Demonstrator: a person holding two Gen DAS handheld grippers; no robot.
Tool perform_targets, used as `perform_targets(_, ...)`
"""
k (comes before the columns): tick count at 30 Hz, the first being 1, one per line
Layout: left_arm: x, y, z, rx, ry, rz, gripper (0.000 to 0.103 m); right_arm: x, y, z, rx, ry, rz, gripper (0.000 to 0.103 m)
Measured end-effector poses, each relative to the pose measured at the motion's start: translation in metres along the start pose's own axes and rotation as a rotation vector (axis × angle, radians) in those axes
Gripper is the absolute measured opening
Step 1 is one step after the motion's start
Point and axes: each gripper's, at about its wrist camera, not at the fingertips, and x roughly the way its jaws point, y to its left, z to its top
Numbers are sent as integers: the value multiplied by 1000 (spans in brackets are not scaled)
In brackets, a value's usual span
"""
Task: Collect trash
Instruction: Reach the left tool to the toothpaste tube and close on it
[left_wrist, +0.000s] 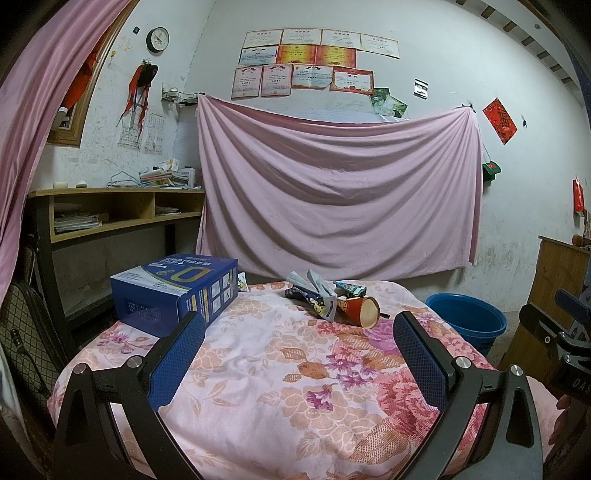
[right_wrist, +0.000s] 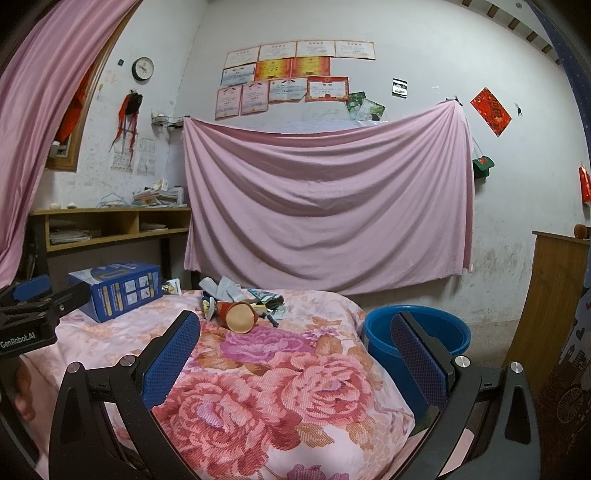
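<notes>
Wrappers (left_wrist: 325, 295) half-hidden behind cup (left_wrist: 364, 311)

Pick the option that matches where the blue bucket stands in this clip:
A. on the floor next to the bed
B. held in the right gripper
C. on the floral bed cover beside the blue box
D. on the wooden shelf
A: the blue bucket sits on the floor past the edge of the floral bed cover, below the heap of trash.

A pink sheet (left_wrist: 332, 195) is hanging across the scuffed white wall (left_wrist: 517, 221), with certificates (left_wrist: 306, 62) and a clock (left_wrist: 157, 39) sitting above a wooden shelf (left_wrist: 122, 210).
</notes>
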Motion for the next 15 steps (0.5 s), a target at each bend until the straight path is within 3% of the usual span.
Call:
perform_targets(8,12,-3,0,-19,3,-5,100,2,-1,9,17,-7,23,103)
perform_targets(15,35,4,26,-74,-22,10,100,19,-16,38,36,-62,16,103)
